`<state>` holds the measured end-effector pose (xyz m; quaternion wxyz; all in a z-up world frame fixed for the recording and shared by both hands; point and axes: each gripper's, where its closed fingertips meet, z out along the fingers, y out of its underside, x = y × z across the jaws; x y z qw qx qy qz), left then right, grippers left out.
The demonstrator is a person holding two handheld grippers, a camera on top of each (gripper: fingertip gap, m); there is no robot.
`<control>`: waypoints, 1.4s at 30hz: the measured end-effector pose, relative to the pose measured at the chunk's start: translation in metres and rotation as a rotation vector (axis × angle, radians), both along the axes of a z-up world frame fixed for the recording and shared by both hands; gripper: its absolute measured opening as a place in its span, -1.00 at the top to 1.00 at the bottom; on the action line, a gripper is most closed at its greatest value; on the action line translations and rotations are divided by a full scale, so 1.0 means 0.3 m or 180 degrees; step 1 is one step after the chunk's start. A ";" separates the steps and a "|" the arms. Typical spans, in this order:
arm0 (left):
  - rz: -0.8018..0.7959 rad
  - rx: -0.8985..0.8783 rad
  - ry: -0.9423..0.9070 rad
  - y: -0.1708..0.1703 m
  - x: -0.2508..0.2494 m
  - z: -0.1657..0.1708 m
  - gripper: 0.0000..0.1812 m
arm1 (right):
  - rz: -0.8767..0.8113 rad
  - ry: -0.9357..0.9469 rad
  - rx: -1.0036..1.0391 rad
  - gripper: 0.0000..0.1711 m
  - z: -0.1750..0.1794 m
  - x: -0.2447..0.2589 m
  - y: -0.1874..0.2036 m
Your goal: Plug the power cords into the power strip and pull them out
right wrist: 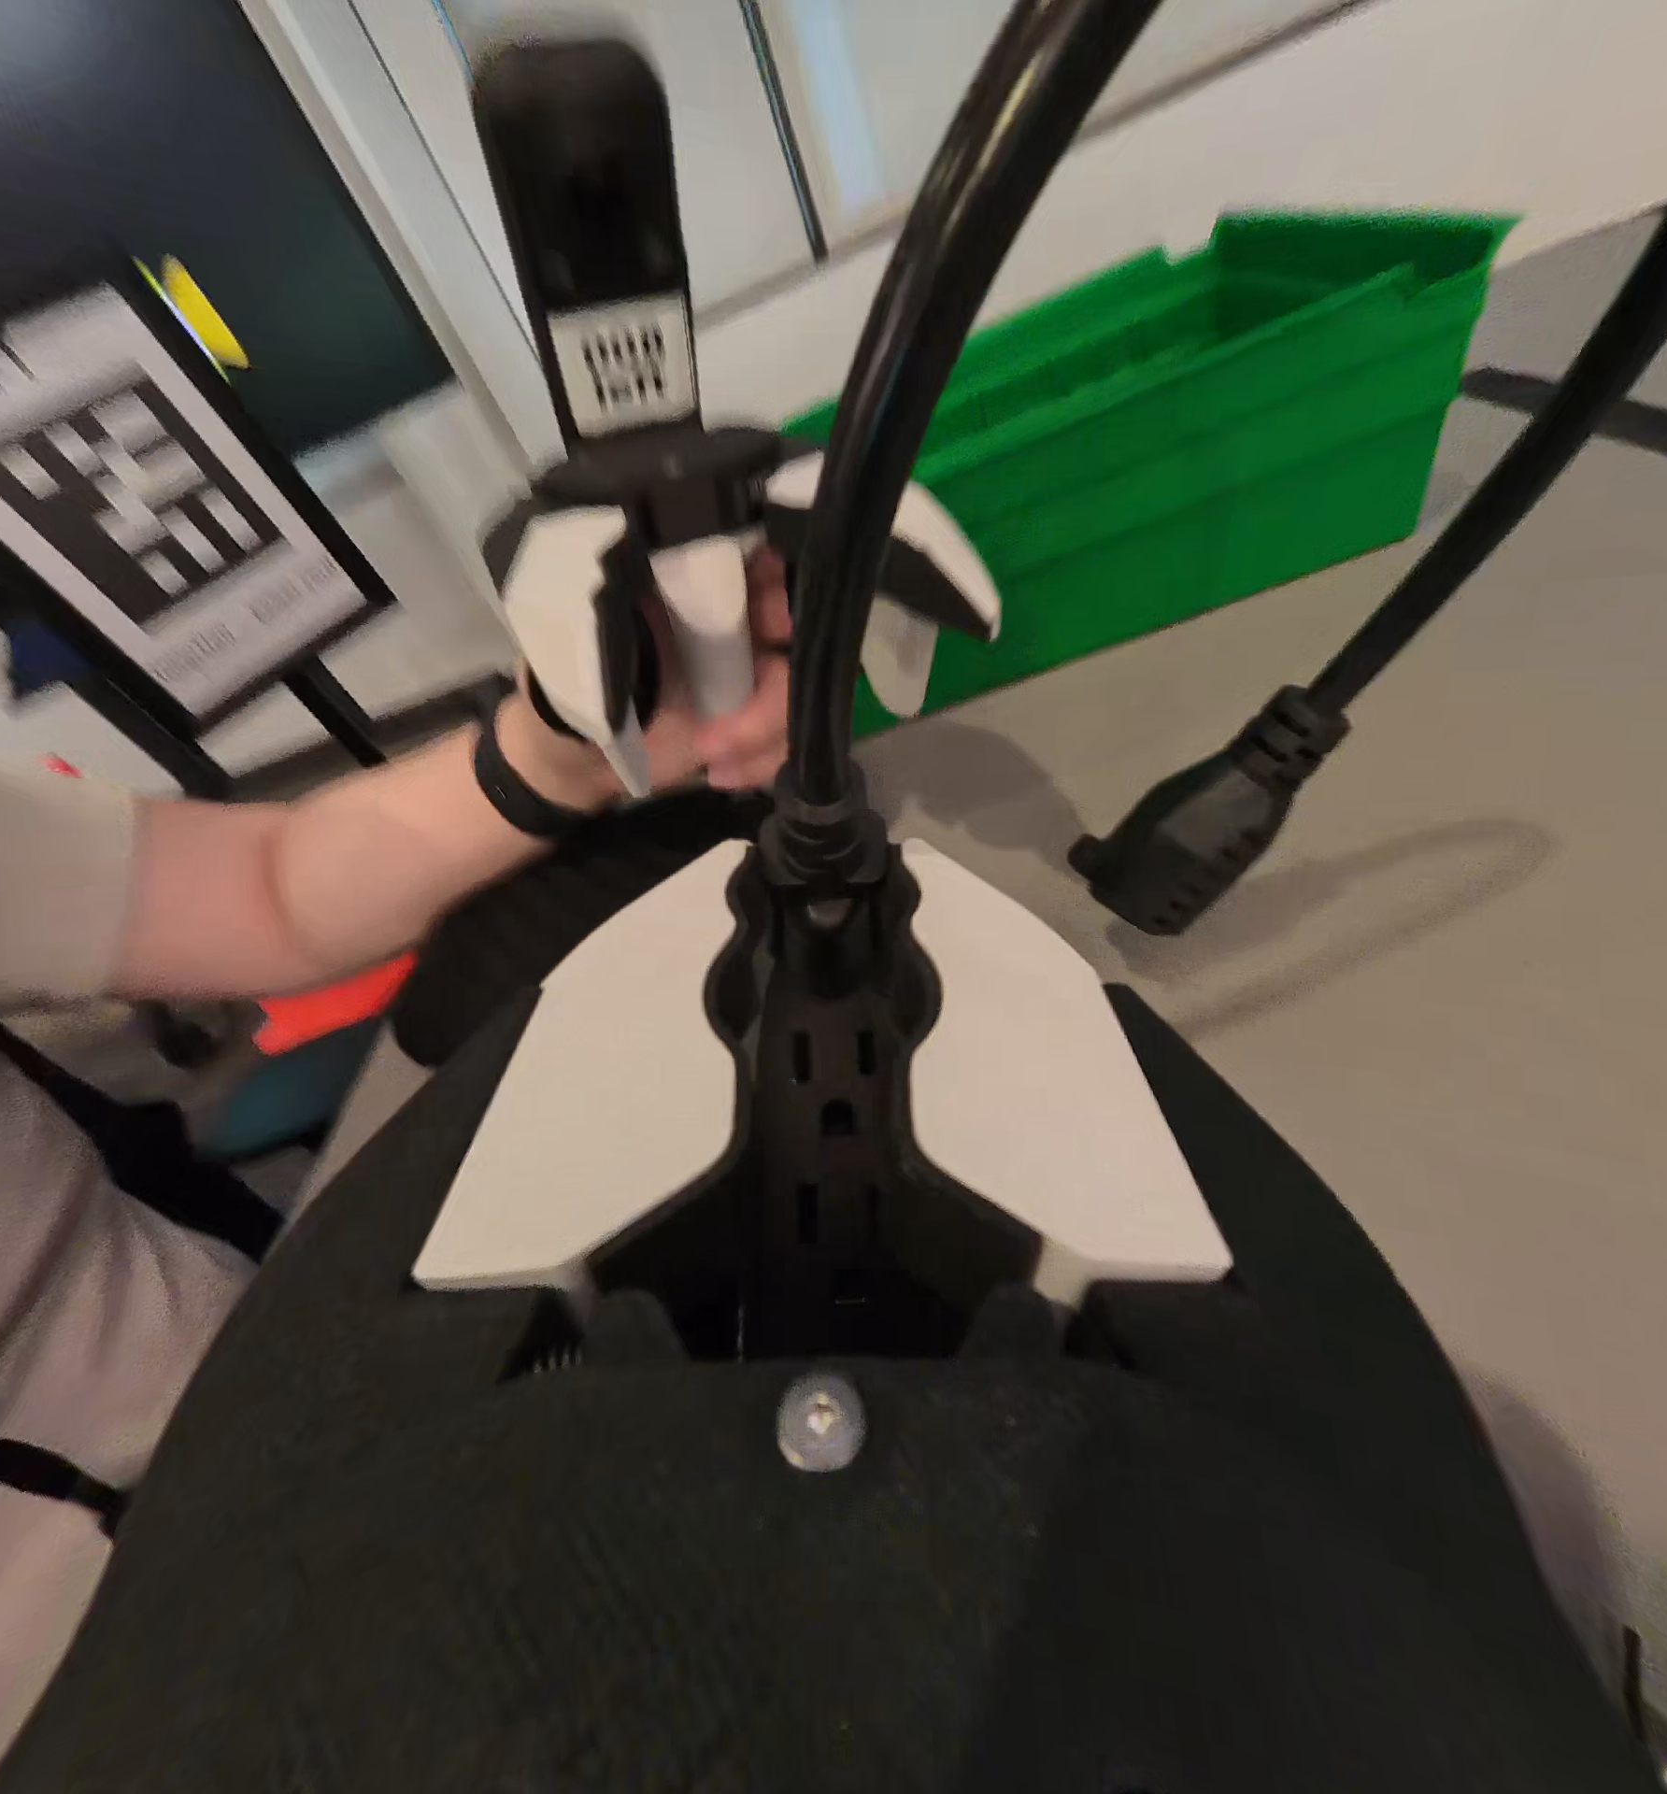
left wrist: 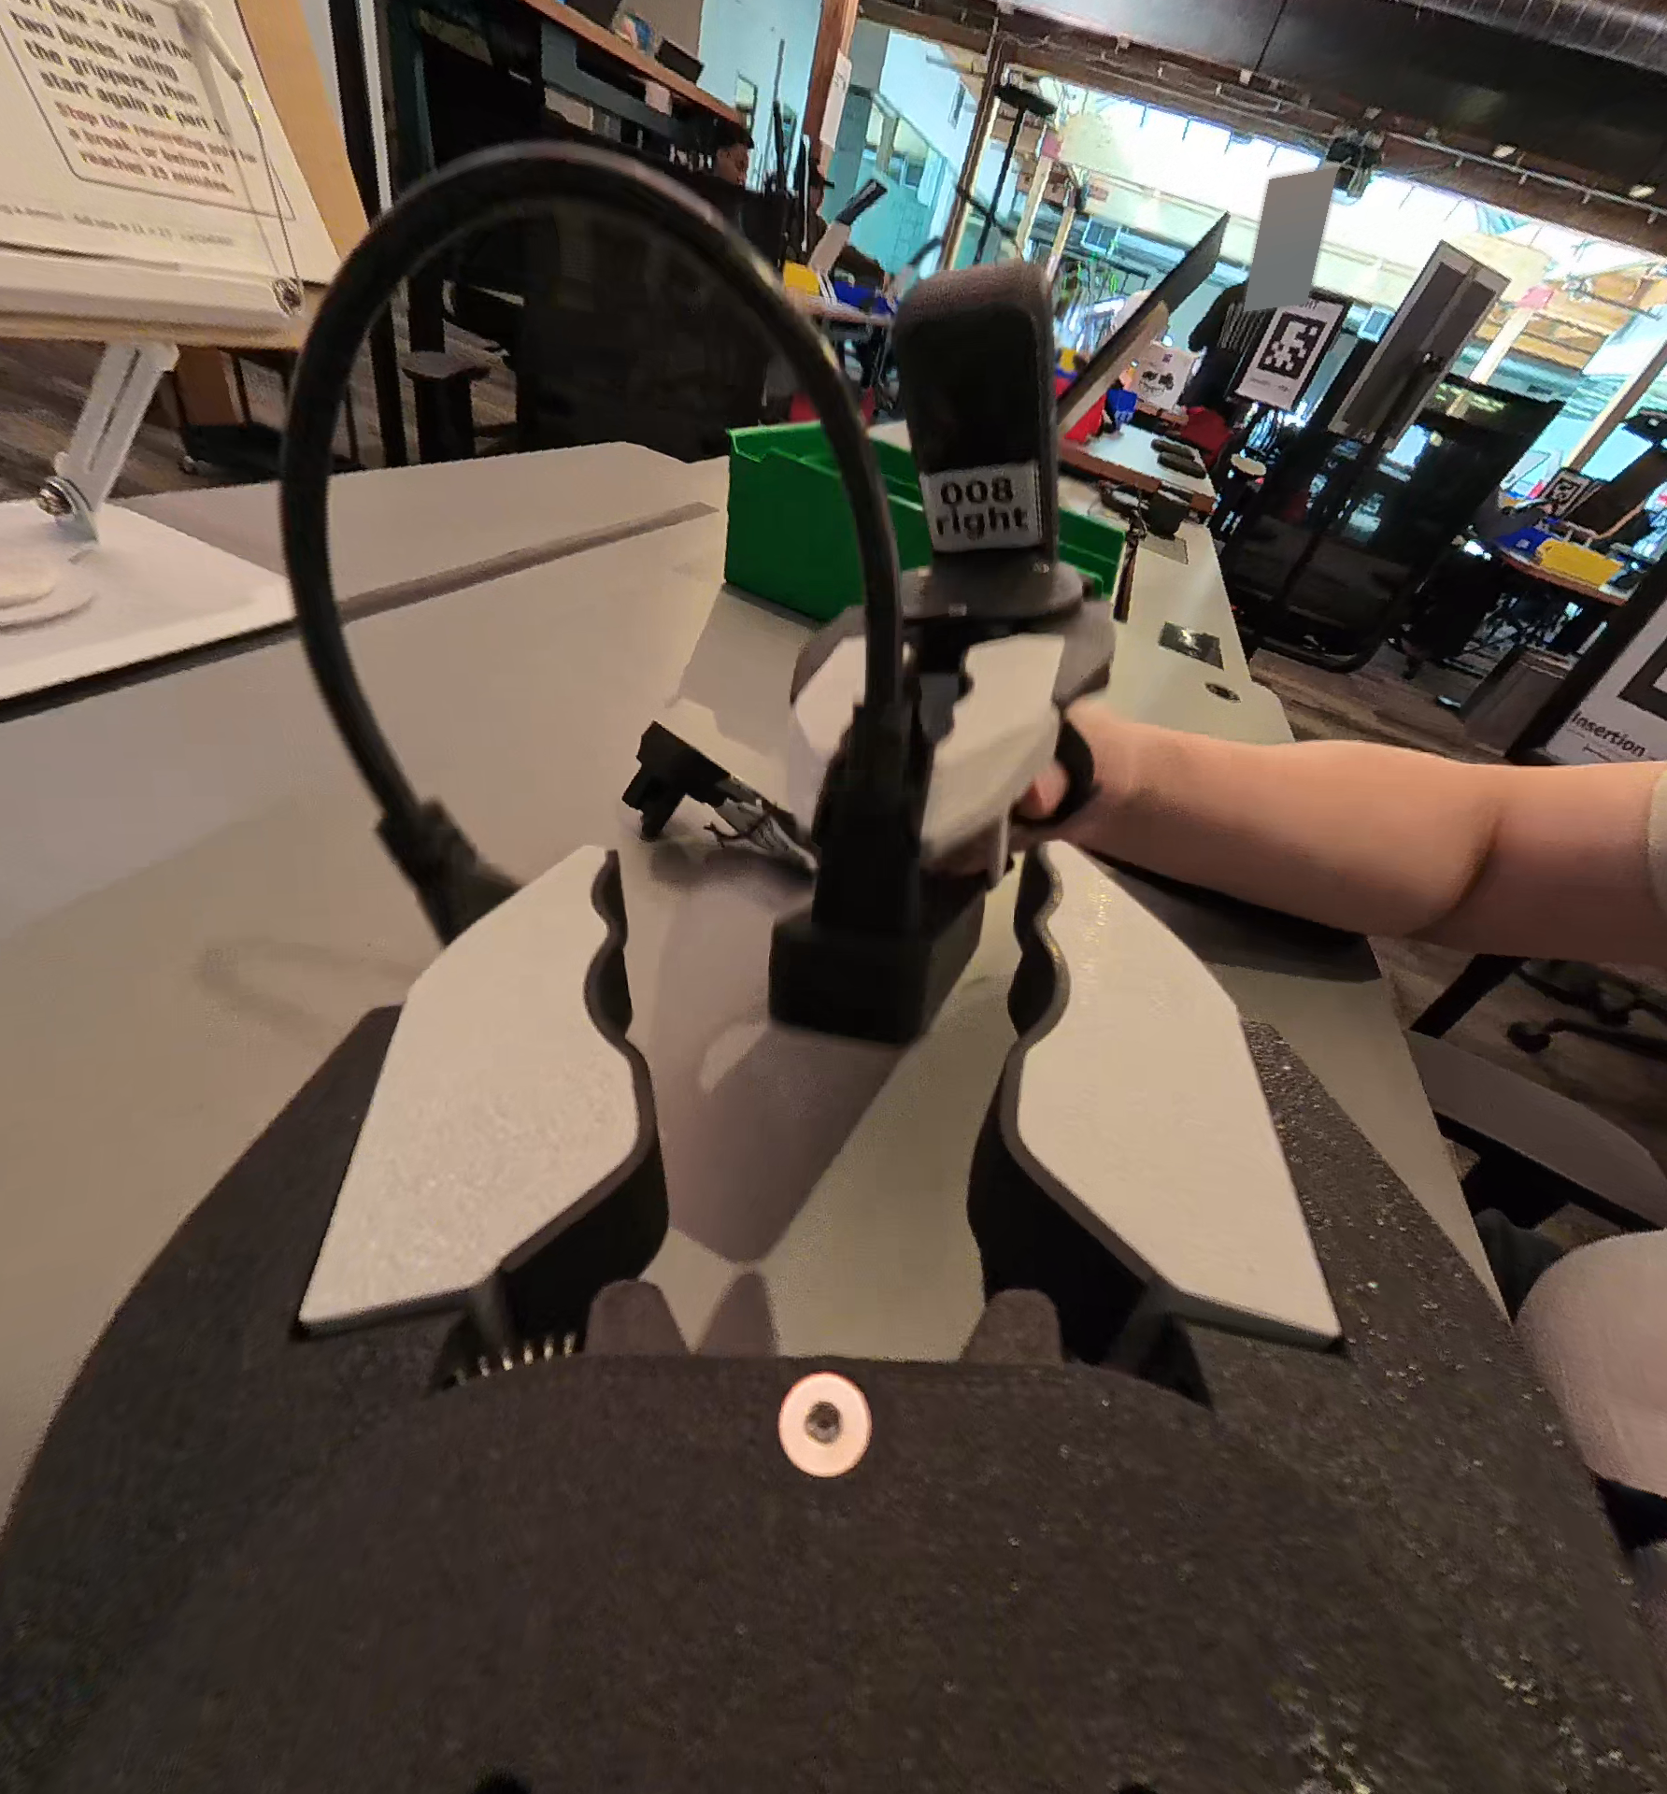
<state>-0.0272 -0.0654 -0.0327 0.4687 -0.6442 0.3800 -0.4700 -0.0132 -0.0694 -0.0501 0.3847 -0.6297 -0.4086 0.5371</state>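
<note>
The right gripper (right wrist: 825, 903) has its fingers (right wrist: 635, 1097) clamped on the black power strip (right wrist: 830, 1087), pinching it near the end where the strip's own thick cable (right wrist: 868, 485) leaves and arches upward. From the right wrist view I count two outlet faces showing between the fingers, and both look empty. In the left wrist view the same strip (left wrist: 873, 961) stands just above the grey surface (left wrist: 228, 825) with the right gripper (left wrist: 907, 777) on it from behind.

The left gripper (left wrist: 820, 932) holds nothing: its fingers (left wrist: 490, 1097) are spread wide, one on each side of the strip's near end without touching it.

One loose black cord end (right wrist: 1199, 845) lies on the surface (right wrist: 1393, 1116) well to the side of the strip, its cable curving up out of view. It looks like a socket end rather than a plug, though I cannot be sure. A second small black connector (left wrist: 674, 777) lies beyond the strip in the left wrist view; what it belongs to is unclear. One green bin (right wrist: 1199, 466) sits further back.

My reading is that the task is at an early or in-between stage: nothing is plugged in at present, and a cord has yet to be picked up by the free left gripper.
</note>
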 end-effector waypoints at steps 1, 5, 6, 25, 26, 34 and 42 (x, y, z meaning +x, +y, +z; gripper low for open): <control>-0.0024 -0.0011 0.0055 -0.002 0.005 -0.011 0.14 | -0.0019 0.0157 -0.0076 0.70 0.024 0.023 0.009; -0.0273 -0.0069 0.0346 -0.035 0.042 -0.075 0.11 | -0.0033 0.0315 -0.0164 0.69 0.039 0.060 0.018; -0.0319 -0.0088 0.0440 -0.042 0.052 -0.095 0.09 | -0.0019 0.0307 -0.0158 0.69 0.037 0.058 0.016; -0.0905 -0.0298 0.0930 -0.121 0.080 -0.205 0.50 | 0.0141 0.0074 0.0222 0.72 -0.003 -0.007 -0.057; -0.0906 -0.0331 0.0783 -0.121 0.080 -0.184 0.50 | 0.0092 0.0172 0.0145 0.72 0.012 -0.005 -0.054; -0.0414 -0.0812 0.0192 -0.047 0.079 -0.116 0.38 | -0.0466 0.0380 -0.0146 0.71 0.060 0.013 0.019; -0.0072 -0.1381 0.0017 -0.010 0.096 -0.145 0.30 | -0.1736 0.0404 0.0164 0.72 0.062 0.000 0.103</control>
